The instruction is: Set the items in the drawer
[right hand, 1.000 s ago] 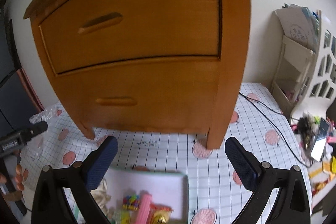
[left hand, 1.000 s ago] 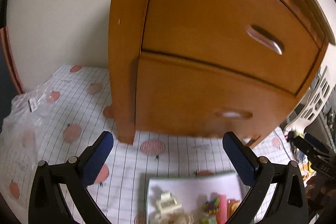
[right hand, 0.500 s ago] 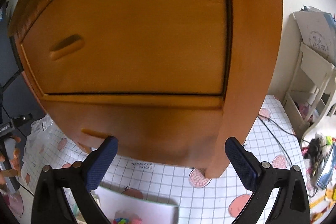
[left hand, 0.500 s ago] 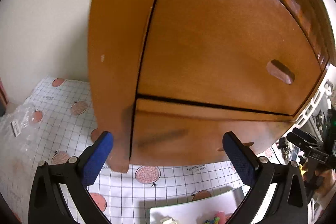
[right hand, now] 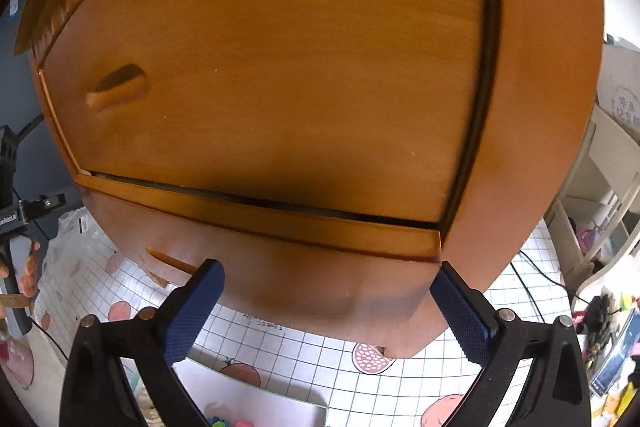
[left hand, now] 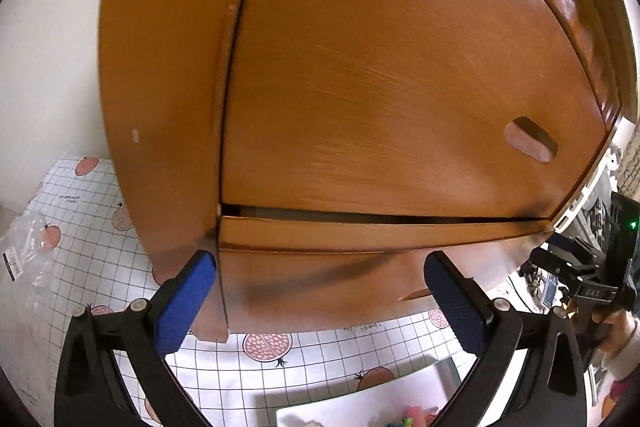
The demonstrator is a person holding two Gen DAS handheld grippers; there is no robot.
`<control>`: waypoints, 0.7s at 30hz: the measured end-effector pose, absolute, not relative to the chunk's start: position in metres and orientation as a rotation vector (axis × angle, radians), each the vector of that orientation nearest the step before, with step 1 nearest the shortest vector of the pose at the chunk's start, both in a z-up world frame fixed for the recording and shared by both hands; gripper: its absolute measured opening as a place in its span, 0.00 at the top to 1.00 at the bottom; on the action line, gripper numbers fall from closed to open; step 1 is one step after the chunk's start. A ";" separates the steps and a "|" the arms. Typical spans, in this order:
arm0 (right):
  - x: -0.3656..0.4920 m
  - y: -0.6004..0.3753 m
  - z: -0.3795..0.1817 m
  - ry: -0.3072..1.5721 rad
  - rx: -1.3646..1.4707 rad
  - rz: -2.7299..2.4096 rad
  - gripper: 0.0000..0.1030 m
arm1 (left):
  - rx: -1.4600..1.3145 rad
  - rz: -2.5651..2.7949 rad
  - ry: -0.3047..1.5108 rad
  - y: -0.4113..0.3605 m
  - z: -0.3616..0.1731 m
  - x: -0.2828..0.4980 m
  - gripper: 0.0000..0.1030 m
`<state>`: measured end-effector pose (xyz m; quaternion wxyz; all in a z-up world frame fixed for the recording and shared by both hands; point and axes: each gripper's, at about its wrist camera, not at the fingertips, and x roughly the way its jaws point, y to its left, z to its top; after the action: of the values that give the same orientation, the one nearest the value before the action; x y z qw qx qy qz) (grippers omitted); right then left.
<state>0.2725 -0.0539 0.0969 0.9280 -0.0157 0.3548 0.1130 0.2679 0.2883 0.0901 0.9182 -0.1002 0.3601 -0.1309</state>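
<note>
Both grippers wide, nothing between the fingers: left gripper (left hand: 320, 301) and right gripper (right hand: 326, 309) hover over the tray (left hand: 372, 401) on the gridded bench (left hand: 80, 211), close against the wooden cabinet's lower drawer (left hand: 360, 235), slightly ajar beneath the upper drawer (left hand: 400, 87).

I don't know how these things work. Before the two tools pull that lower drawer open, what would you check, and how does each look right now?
1. Left tool open, nothing held: ok.
2. Right tool open, nothing held: ok.
3. Both tools lined up at the lower drawer front: ok; contact with it: cannot tell.
4. Lower drawer open enough to take items: not ok, only a thin gap shows along its top edge.
5. Upper drawer shut flush: ok.
6. Tray of items on the tablecloth in front of the cabinet, within view: ok.
</note>
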 end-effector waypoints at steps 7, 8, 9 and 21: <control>0.279 -0.056 0.094 0.737 -0.029 0.241 0.00 | -0.197 -0.253 0.749 0.291 0.087 0.278 0.00; 0.279 -0.055 0.096 0.738 -0.028 0.241 0.00 | -0.197 -0.253 0.750 0.292 0.089 0.277 0.00; 0.279 -0.056 0.097 0.739 -0.026 0.242 0.00 | -0.192 -0.251 0.750 0.289 0.091 0.275 0.00; 0.256 -0.057 0.100 0.745 -0.053 0.235 0.00 | -0.097 -0.248 0.762 0.283 0.094 0.249 0.00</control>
<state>0.2560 -0.0566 0.0998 0.9242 -0.0256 0.3632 0.1147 0.2487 0.2833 0.0938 0.9196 -0.0473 0.3709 -0.1205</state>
